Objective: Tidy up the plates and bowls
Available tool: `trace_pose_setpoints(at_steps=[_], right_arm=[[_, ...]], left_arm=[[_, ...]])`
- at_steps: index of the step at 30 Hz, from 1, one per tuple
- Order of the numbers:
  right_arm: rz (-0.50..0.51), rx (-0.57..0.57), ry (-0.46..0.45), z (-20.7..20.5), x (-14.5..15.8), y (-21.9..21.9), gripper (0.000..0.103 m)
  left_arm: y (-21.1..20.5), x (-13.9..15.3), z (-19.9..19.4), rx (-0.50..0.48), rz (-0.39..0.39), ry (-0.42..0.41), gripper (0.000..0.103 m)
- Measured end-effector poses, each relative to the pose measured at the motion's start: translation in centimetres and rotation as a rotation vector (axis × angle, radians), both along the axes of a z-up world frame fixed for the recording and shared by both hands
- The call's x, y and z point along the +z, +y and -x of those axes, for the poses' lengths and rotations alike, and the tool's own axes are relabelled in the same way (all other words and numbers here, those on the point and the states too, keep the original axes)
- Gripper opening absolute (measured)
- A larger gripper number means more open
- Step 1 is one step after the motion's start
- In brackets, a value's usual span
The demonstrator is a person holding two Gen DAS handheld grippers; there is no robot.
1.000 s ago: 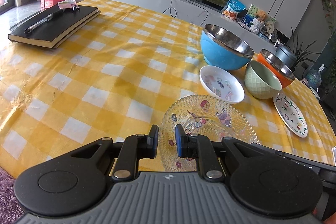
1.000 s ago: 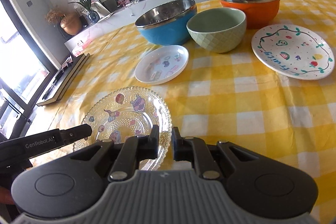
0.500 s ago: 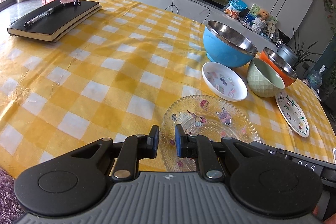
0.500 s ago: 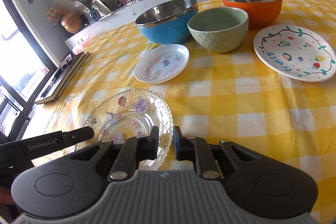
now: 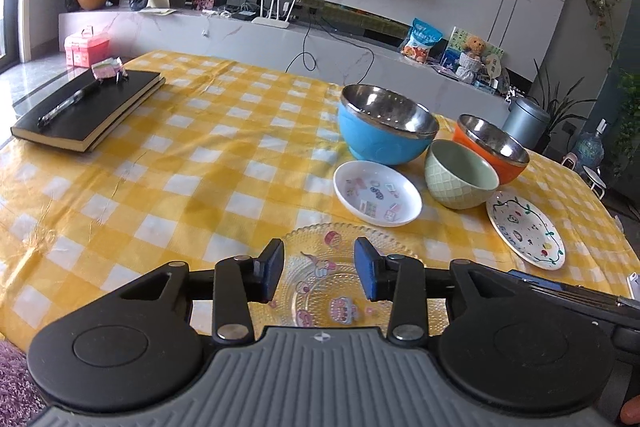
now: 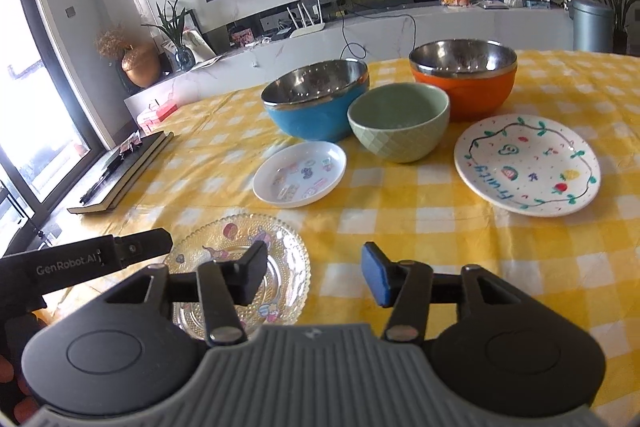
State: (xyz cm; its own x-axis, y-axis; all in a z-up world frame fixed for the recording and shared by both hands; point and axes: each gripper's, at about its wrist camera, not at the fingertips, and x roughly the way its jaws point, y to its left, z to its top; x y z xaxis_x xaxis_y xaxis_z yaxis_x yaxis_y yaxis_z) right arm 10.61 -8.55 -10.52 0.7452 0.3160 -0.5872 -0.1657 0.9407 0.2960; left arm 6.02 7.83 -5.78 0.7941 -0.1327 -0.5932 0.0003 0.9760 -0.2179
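Now both grippers, left [image 5: 319,269] and right [image 6: 314,275], are hanging unclenched, empty, over the glass plate [image 6: 280,259]; a shallow rim pinch risks slipping.

A clear glass plate [image 6: 240,259] with cartoon prints lies nearest. Behind it sits a small white dish [image 6: 300,174], then the blue bowl [image 6: 316,105], green bowl [image 6: 398,123], orange bowl [image 6: 464,83], all upright. A painted white plate [image 6: 528,165] lies rightmost.
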Motion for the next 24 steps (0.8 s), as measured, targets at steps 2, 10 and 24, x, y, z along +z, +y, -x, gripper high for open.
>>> trace_pose_setpoints(at_steps=[2, 10, 24], right_arm=[[0.009, -0.012, -0.034, 0.6, 0.5, -0.6, 0.061], [0.045, -0.11, -0.114, 2.3, 1.6, -4.1, 0.079], [-0.071, -0.238, -0.086, 1.6, 0.5, -11.7, 0.079]], left_arm=[[-1.1, 0.4, 0.3, -0.012, -0.023, -0.02, 0.045], [-4.6, 1.4, 0.4, -0.055, -0.068, -0.049, 0.045], [-11.7, 1.2, -2.1, -0.204, -0.067, 0.025, 0.056]])
